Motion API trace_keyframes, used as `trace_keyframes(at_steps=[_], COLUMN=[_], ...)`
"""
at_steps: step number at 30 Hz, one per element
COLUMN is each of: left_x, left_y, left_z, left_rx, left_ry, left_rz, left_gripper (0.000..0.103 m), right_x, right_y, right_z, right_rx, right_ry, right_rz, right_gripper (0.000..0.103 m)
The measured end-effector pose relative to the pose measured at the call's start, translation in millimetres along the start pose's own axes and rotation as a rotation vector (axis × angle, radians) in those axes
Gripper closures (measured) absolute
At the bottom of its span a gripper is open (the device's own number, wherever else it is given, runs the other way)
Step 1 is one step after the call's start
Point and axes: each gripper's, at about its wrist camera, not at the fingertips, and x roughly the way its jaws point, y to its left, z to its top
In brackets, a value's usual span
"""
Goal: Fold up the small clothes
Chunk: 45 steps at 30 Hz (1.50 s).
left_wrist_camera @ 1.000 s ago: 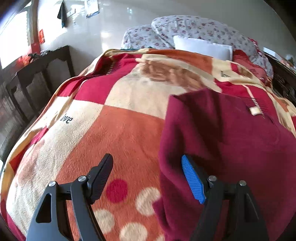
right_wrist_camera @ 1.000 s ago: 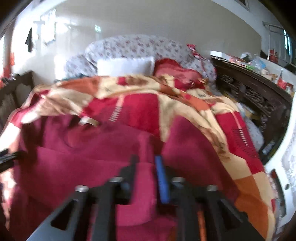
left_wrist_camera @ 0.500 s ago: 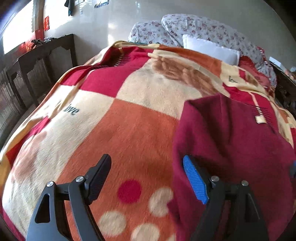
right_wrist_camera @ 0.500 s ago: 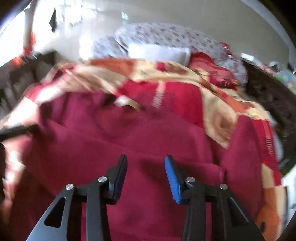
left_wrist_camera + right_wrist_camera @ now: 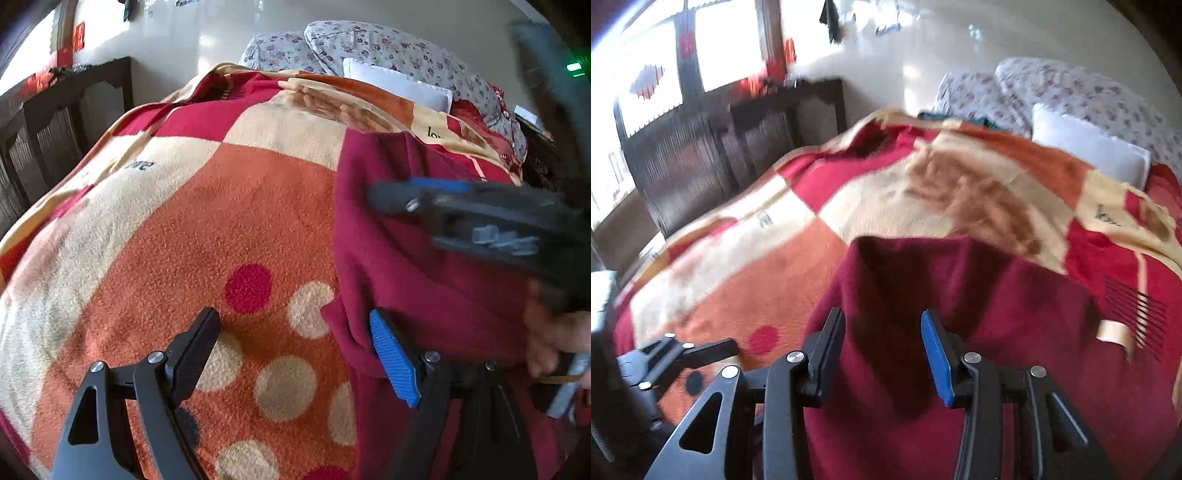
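Observation:
A dark red garment (image 5: pixel 424 258) lies on a patterned blanket (image 5: pixel 221 221), on the right of the left wrist view; it fills the lower middle of the right wrist view (image 5: pixel 979 295). My left gripper (image 5: pixel 295 332) is open and empty, its blue fingertip at the garment's left edge. My right gripper (image 5: pixel 882 332) is open and empty, low over the garment. It also shows blurred over the garment in the left wrist view (image 5: pixel 461 206). A cream tag (image 5: pixel 1112 328) sits on the garment's right.
The blanket (image 5: pixel 738 266) covers a bed. A white pillow (image 5: pixel 399 85) and floral pillows (image 5: pixel 388 44) lie at the head. Dark wooden furniture (image 5: pixel 738 147) stands along the bed's left side under a bright window (image 5: pixel 657 66).
The right gripper has opened, let go of the garment fold and swung left over the garment, entering the left wrist view. The left gripper stayed open at the garment's left edge.

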Motion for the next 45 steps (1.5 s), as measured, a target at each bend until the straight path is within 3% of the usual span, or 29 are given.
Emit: trace_keyframes(at_steps=[1, 5, 8, 13, 16, 20, 23, 26, 34, 45], left_x=[-1, 3, 4, 0, -7, -26, -35, -38, -13, 10], left_y=[2, 5, 3, 0, -6, -22, -37, -54, -100, -105], left_z=[0, 2, 3, 2, 2, 3, 6, 9, 4, -5], left_rx=[-0.007, -0.03, -0.023, -0.002, 0.028, 0.083, 0.097, 0.096, 0.161, 0.181], left_ry=[-0.005, -0.014, -0.017, -0.025, -0.043, -0.082, -0.083, -0.082, -0.041, -0.021], left_rz=[-0.006, -0.01, -0.001, 0.018, 0.043, 0.038, 0.014, -0.006, 0.007, 0.038], left_gripper=[0.021, 0.018, 0.018, 0.018, 0.018, 0.018, 0.018, 0.017, 0.017, 0.014], right_x=[6, 3, 21, -18, -61, -110, -131, -137, -160, -153], right_y=[0, -9, -9, -16, -19, -48, -69, -90, -105, -117], right_z=[1, 8, 7, -6, -37, -92, -122, -139, -160, -168], right_rx=[-0.003, 0.069, 0.077, 0.155, 0.135, 0.242, 0.295, 0.378, 0.455, 0.474], right_ry=[0.016, -0.053, -0.007, -0.042, -0.032, -0.005, 0.003, 0.016, -0.051, -0.079], right_rz=[-0.02, -0.06, -0.077, -0.057, -0.157, -0.244, -0.357, -0.359, -0.414, -0.463], right_gripper=[0.099, 0.099, 0.098, 0.087, 0.075, 0.074, 0.073, 0.073, 0.065, 0.063])
